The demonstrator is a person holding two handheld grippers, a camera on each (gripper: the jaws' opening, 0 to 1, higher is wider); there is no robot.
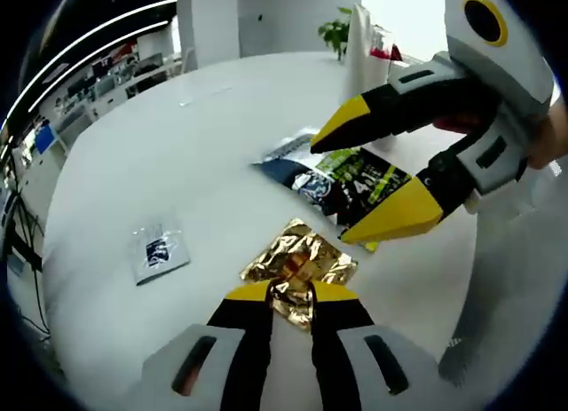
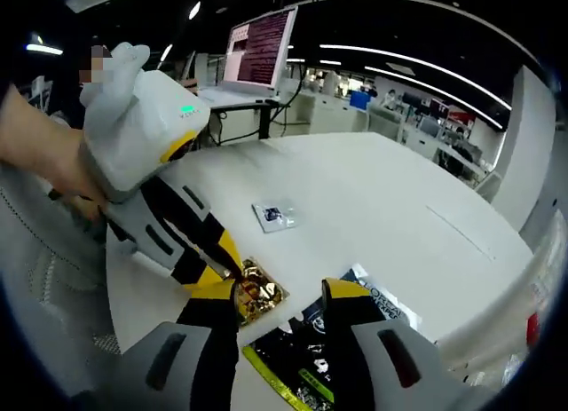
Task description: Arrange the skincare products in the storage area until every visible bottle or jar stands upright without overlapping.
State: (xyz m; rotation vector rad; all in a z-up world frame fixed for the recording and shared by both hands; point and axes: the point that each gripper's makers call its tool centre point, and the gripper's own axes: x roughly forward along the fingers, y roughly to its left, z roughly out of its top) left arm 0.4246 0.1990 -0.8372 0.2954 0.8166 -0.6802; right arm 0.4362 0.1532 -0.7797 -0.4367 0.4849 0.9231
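A crinkled gold foil packet (image 1: 297, 256) lies on the white round table (image 1: 177, 145), and my left gripper (image 1: 291, 291) is shut on its near edge. Just beyond it lie overlapping dark sachets (image 1: 342, 185) with green and white print. My right gripper (image 1: 330, 191) comes in from the right and hovers over those sachets, jaws wide apart. In the right gripper view, my right gripper (image 2: 282, 296) stands open above the dark sachets (image 2: 306, 362). Beside them, the left gripper (image 2: 232, 271) pinches the gold packet (image 2: 262, 296). A small silver sachet (image 1: 160, 251) (image 2: 272, 215) lies flat, apart from the rest.
A potted plant (image 1: 335, 31) and a tall white item (image 1: 359, 38) stand at the table's far edge. A monitor (image 2: 262, 47) sits on a desk behind. A person's hand (image 2: 44, 154) holds the left gripper. Bare table surface stretches around the small sachet.
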